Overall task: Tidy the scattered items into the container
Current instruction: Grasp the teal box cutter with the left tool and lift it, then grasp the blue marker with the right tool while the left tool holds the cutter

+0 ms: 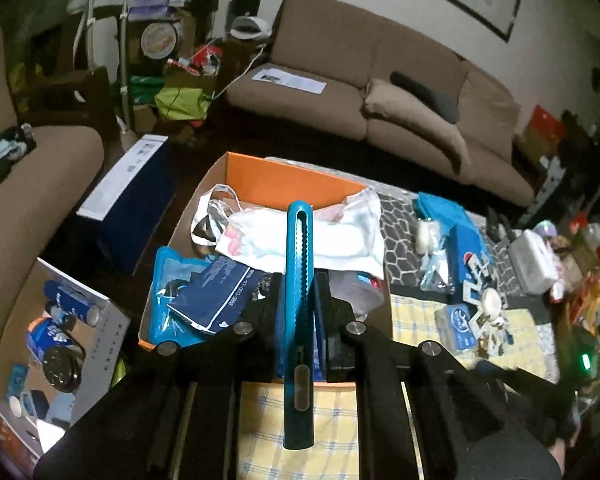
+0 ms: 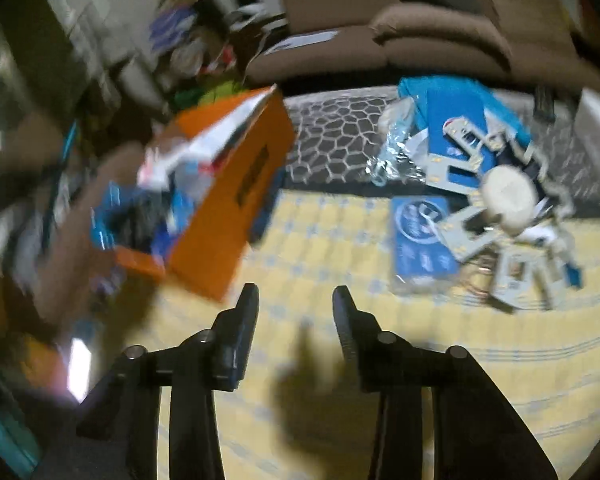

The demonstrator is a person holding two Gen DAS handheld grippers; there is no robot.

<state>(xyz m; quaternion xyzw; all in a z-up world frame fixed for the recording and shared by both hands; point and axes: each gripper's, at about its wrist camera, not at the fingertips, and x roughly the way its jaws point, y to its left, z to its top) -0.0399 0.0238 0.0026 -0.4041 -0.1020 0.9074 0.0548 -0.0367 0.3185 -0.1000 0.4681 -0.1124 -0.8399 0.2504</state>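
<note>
The left gripper (image 1: pixel 300 300) has its fingers (image 1: pixel 265 312) pinched on a long teal plastic utility knife (image 1: pixel 299 320), which lies along the line of the fingers with its far end over the orange cardboard box (image 1: pixel 284 178). That box already holds a white plastic bag (image 1: pixel 300 240) and a dark blue printed pouch (image 1: pixel 216 294), and it sits on a yellow checked cloth (image 1: pixel 416 320) covering the desk.

The right gripper (image 2: pixel 296 300) has its fingers (image 2: pixel 244 320) spread with nothing between them, above bare yellow cloth. Ahead and to its right lie a blue packet of tissues (image 2: pixel 422 240) and a white round part with flat grey strips fanning from it (image 2: pixel 504 200), still outside the box.

The knife is held near its middle only, so a quick tilt could let it pivot or slide out short of the box. Dropped onto the heaped bag, it might roll off over the rim.

The right wrist view is smeared by motion, so the box contents there are hard to read. Whether the knife's blade is retracted cannot be told, and its near end is partly hidden between the fingers.
</note>
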